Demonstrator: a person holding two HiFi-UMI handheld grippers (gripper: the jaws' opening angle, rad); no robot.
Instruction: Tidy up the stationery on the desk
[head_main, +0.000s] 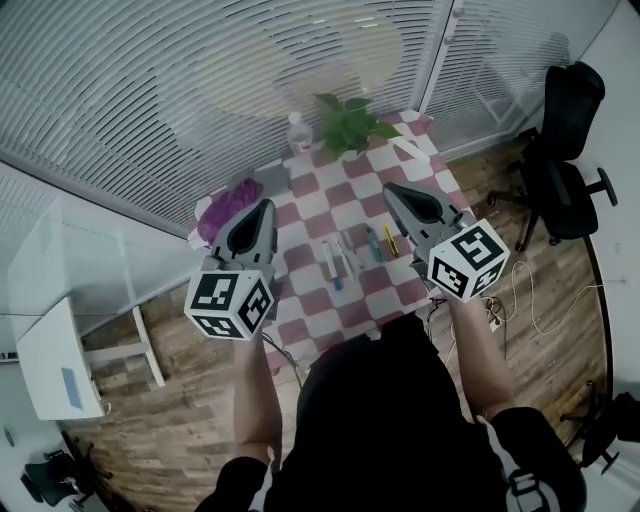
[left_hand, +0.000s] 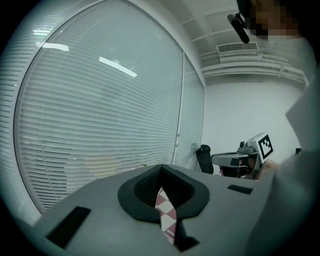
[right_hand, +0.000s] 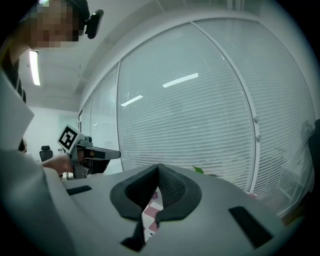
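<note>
Head view: left tongs (head_main: 264, 208) and right tongs (head_main: 393, 190) both closed, empty, held above the checkered surface (head_main: 340, 195). Pens (head_main: 335, 262) look light, stiff, slippery; pinch mid-barrel.

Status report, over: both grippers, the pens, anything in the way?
Left gripper shut, empty. Right gripper shut, empty. Pens loose on the checkered desk, none picked up. Plant and bottle at the far edge, nothing blocking.

Head view high over desk (head_main: 312, 212), gripper views facing blinds (left_hand: 100, 125)
</note>
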